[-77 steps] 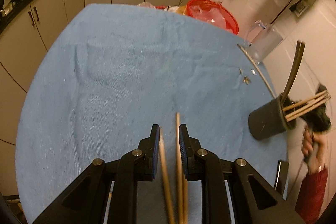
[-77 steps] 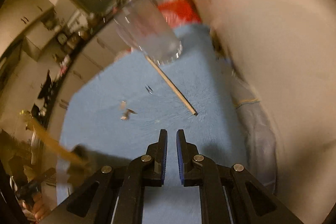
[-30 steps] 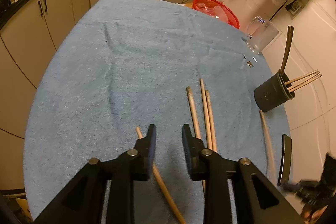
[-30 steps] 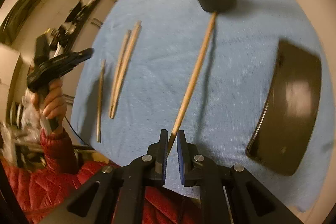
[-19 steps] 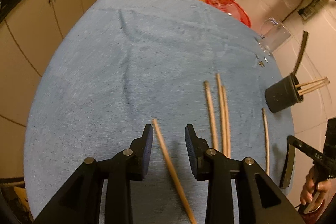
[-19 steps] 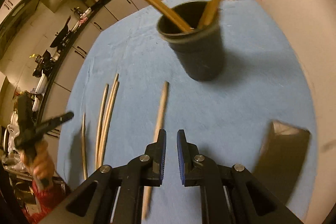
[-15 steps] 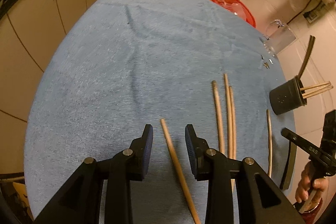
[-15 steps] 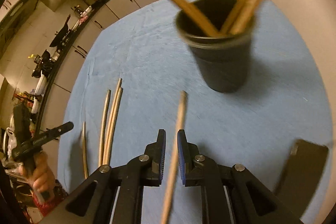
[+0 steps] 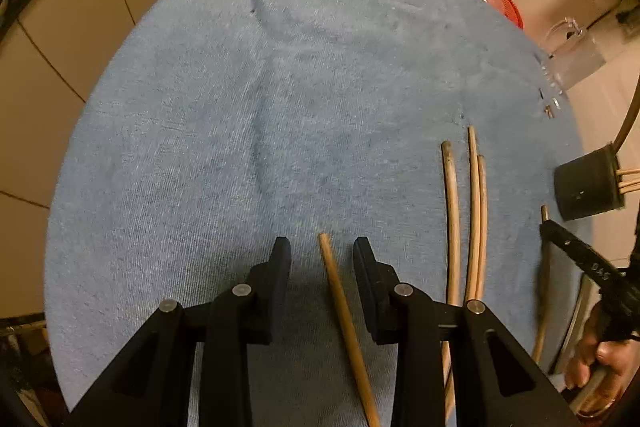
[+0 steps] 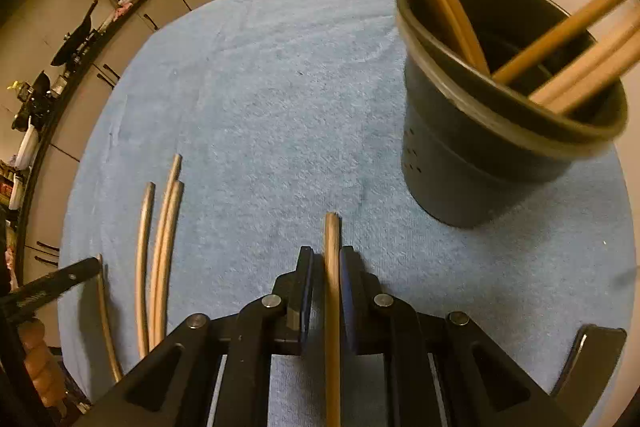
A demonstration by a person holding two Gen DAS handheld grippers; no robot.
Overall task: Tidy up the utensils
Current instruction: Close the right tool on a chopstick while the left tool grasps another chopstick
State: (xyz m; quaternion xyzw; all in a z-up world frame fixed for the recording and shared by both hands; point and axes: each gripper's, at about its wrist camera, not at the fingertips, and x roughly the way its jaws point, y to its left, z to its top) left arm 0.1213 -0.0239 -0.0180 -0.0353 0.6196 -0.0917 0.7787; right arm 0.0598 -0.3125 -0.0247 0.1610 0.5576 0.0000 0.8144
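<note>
Left wrist view, left to right. Blue towel (image 9: 240, 107) covers the round table and is bare on the far left. Left gripper (image 9: 322, 259) hangs over one loose chopstick (image 9: 344, 315); jaws released, stick lies in the gap with daylight on both sides, touching neither pad. Likely lined up that way for a straddle pick, jaws set across the stick's width. Right of it, three more chopsticks (image 9: 472, 219) lie near parallel on the towel, two of them touching along their length. Further right, one more stick (image 9: 543, 215) runs under the right gripper (image 9: 546, 227), seen here side-on. Dark utensil holder (image 9: 586, 187) stands at the right edge, near the wall.

Right wrist view, left to right. Left gripper's tip pokes in at the near left, over the leftmost stick. The three parallel sticks lie next. Centre: right gripper clenched on its chopstick, pads pressing both sides, tip sticking out past the fingertips toward the holder. Gripped near one end, probably so the long end can swing up and drop into the holder. Holder stands just far-right of the gripper.

Counts: five chopsticks outside the holder, four loose on the towel, one grasped. Inside the holder: about three chopsticks leaning right, plus a longer curved utensil leaning left. One holder. One dark flat object (image 10: 588, 363) at near right, unclear what.
</note>
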